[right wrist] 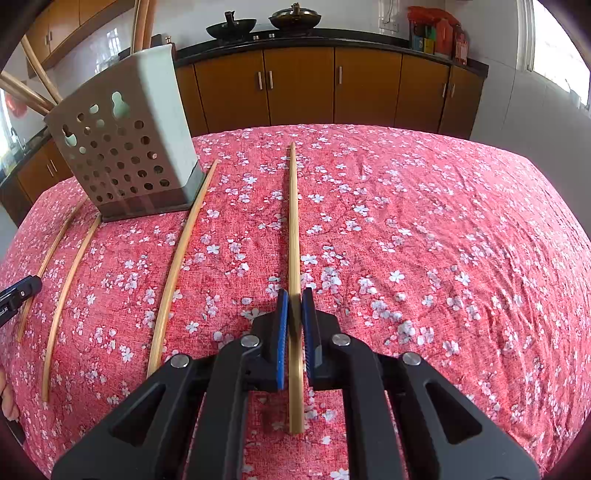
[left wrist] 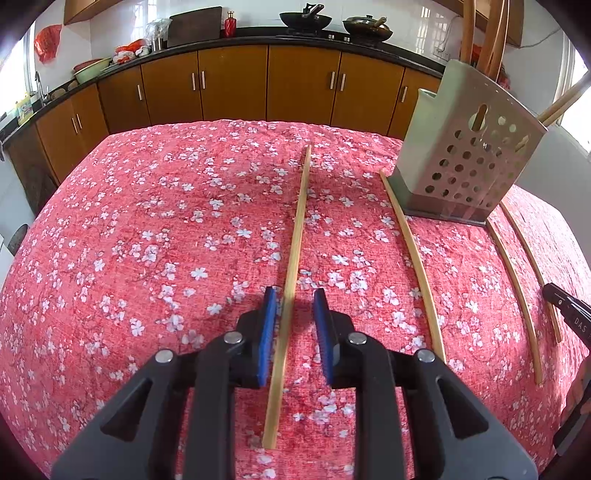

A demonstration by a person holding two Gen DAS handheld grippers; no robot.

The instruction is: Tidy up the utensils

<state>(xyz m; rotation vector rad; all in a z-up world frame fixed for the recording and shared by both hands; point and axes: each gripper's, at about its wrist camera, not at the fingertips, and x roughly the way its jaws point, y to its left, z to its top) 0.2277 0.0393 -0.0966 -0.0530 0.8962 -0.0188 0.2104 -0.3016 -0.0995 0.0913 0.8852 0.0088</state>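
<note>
Straddling chopsticks: left gripper [left wrist: 294,314] jaws wide around 1 chopstick [left wrist: 295,254], right gripper [right wrist: 294,317] narrow, apparently touching another [right wrist: 294,229]. Next: pinch, lift, drop into holder [right wrist: 125,147] near table [right wrist: 443,206] far edge.

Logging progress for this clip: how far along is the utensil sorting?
Done: some sticks stand in the holder. In hand: left gripper open astride the leftmost chopstick; right gripper nearly closed around the rightmost chopstick. Left: all four table chopsticks, none lifted.
</note>
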